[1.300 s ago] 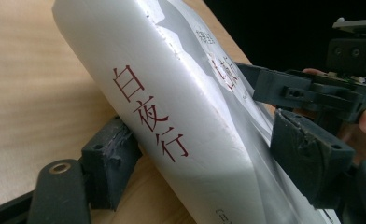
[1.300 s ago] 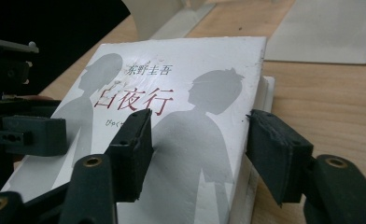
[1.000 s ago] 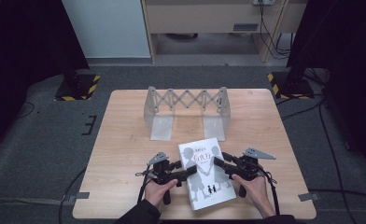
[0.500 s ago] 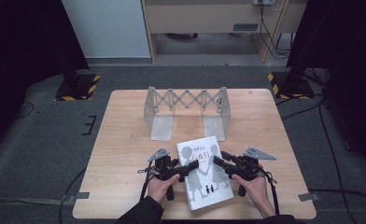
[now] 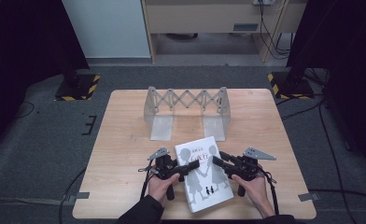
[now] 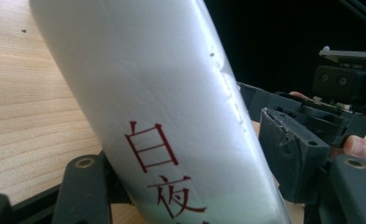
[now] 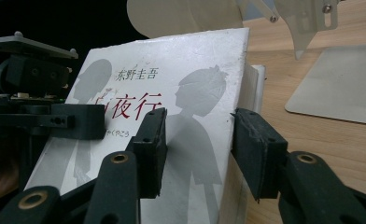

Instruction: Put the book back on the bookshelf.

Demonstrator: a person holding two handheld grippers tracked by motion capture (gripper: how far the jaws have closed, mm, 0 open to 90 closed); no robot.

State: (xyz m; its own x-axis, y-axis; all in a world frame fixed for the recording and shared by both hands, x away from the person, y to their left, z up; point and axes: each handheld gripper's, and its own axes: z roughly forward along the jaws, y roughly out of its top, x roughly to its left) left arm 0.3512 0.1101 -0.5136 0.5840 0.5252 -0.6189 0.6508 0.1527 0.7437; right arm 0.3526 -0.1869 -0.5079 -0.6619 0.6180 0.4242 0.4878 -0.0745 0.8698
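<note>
Between the jaws of the left gripper (image 5: 193, 164) the white paperback book (image 5: 203, 173) takes up the gap, spine inward, and the right gripper (image 5: 217, 162) blocks the way just beyond it, its own jaws straddling the book's opposite edge. Ahead of both jaw pairs, past the book's far edge, the accordion book rack (image 5: 188, 111) stands across the path with its two flat feet toward them. Outward of each gripper the wooden table (image 5: 120, 154) lies open to its side edges.

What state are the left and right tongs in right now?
Left tongs: closing around the white paperback book's spine edge.
Right tongs: closing around its opposite edge, gap visible.
</note>
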